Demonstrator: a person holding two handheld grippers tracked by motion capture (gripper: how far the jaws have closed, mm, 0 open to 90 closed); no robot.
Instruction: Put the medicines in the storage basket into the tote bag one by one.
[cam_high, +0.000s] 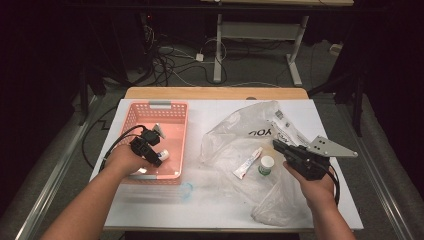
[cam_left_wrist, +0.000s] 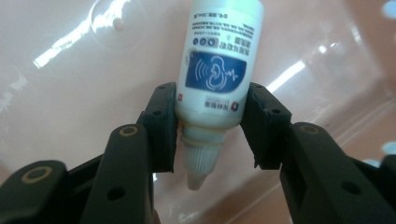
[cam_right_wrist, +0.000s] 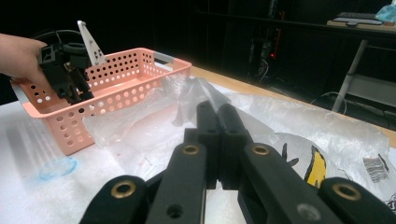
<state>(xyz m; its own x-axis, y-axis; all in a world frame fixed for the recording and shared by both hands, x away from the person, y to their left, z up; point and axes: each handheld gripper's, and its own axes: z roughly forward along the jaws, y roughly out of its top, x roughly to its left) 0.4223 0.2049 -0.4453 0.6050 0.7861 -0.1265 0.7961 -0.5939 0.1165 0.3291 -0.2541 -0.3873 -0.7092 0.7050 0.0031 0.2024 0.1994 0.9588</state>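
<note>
Left gripper (cam_left_wrist: 211, 91): clamped on a small white bottle (cam_left_wrist: 217, 70), pads pressing its lower body from both sides, just above the shoulder. Bottle inside the pink basket (cam_high: 131, 116), close over the glossy floor, nozzle cap pointing back toward the gripper camera, blue label facing up.

Right gripper (cam_right_wrist: 217, 109): jaws together, nothing between them, hovering over the crumpled clear bag (cam_high: 240, 127) on the white surface (cam_high: 200, 200). On the bag, well apart from the basket: a white tube (cam_high: 248, 163) and a small jar (cam_high: 266, 165) just beside it.

Handling, as a judgement: probably light, thin plastic, made to be squeezed, so likely to give a little under pressure. Smooth and round, hence apt to slip or swivel between flat pads. Best taken across the cylindrical body, as here, not by the tapered cap or the narrow neck, too small and ribbed for a steady hold. Worth keeping the squeeze gentle: hard pressure could push drops toward the nozzle. No great fragility expected; likely to survive a short drop onto the basket floor, though liable to roll once released on its side.
</note>
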